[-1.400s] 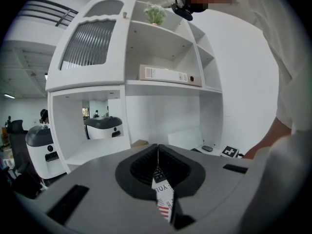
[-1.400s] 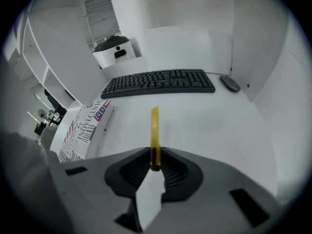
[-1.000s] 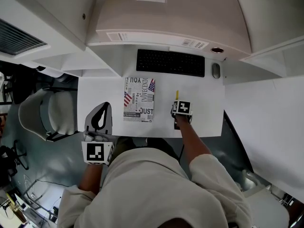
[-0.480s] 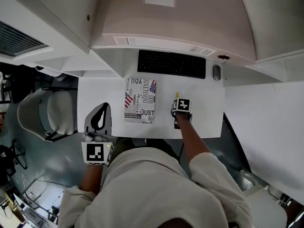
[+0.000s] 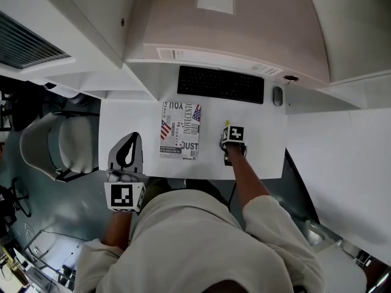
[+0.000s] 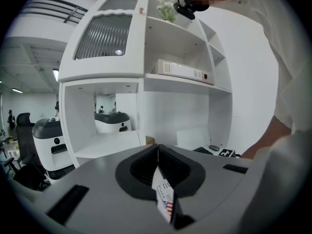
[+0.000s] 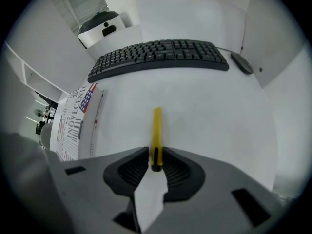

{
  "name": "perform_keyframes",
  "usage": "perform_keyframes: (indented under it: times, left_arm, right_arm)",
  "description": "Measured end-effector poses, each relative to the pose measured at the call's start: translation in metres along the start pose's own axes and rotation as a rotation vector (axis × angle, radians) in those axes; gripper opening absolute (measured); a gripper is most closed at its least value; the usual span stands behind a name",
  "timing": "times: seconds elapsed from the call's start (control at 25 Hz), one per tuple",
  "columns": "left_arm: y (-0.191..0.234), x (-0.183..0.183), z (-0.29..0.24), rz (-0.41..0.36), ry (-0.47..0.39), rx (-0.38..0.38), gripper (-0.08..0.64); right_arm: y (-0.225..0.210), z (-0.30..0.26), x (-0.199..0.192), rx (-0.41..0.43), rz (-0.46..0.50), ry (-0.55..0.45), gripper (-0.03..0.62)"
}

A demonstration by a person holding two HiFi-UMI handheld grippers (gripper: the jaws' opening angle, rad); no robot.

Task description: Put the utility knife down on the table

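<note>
The yellow utility knife (image 7: pixel 157 128) lies flat on the white table (image 5: pixel 263 142), pointing toward the keyboard. Its dark rear end sits between the tips of my right gripper (image 7: pixel 156 161), which points straight down over it. Those jaws are opening, and thin gaps show on both sides of the knife. In the head view only a sliver of the utility knife (image 5: pixel 227 123) peeks out beyond the right gripper (image 5: pixel 228 133). My left gripper (image 5: pixel 135 137) hovers at the table's near left edge, shut and empty, its tips (image 6: pixel 158 152) meeting.
A black keyboard (image 5: pixel 220 84) and a mouse (image 5: pixel 278 95) lie at the back of the table under a white shelf unit. A printed box (image 5: pixel 179 129) rests between the grippers. A grey chair (image 5: pixel 58 145) stands off the table's left side.
Both hands stay where they were. The head view has drifted slightly, and less of the yellow knife shows past the right gripper.
</note>
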State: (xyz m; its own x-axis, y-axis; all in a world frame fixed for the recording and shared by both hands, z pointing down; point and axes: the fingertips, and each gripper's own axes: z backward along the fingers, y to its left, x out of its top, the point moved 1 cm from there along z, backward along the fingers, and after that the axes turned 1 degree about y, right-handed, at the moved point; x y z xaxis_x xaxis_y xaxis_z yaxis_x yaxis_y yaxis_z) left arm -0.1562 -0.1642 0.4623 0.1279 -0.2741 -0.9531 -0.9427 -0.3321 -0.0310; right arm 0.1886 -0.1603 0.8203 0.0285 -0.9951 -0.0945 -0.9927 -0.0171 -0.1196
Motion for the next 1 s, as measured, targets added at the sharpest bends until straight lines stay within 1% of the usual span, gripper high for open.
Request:
perform_keyframes:
  times: [0.08,0.28,0.48,0.6,0.88,1.0]
  left_arm:
    - [0.002,-0.002,0.001,0.004,0.004,0.005,0.002]
    - [0.003,-0.003,0.002,0.008,0.011,0.010,0.002]
    - [0.002,-0.002,0.001,0.006,0.007,0.008,0.002]
    - [0.001,-0.001,0.000,0.005,0.011,0.006,0.002]
    - [-0.003,0.000,-0.001,0.004,0.002,-0.006,0.002]
    - [-0.006,0.003,-0.002,0.000,-0.002,-0.018,0.002]
  right_arm:
    - [0.002,0.000,0.000,0.004,0.004,0.000,0.104]
    - [0.002,0.001,-0.001,0.007,0.009,-0.001,0.107]
    - [0.004,0.002,0.000,0.014,0.024,-0.007,0.127]
    - [0.003,0.004,0.003,0.002,0.044,-0.030,0.144]
    - [0.002,0.011,0.009,0.000,0.064,-0.057,0.150]
    - [0.003,0.021,0.012,0.005,0.068,-0.092,0.150]
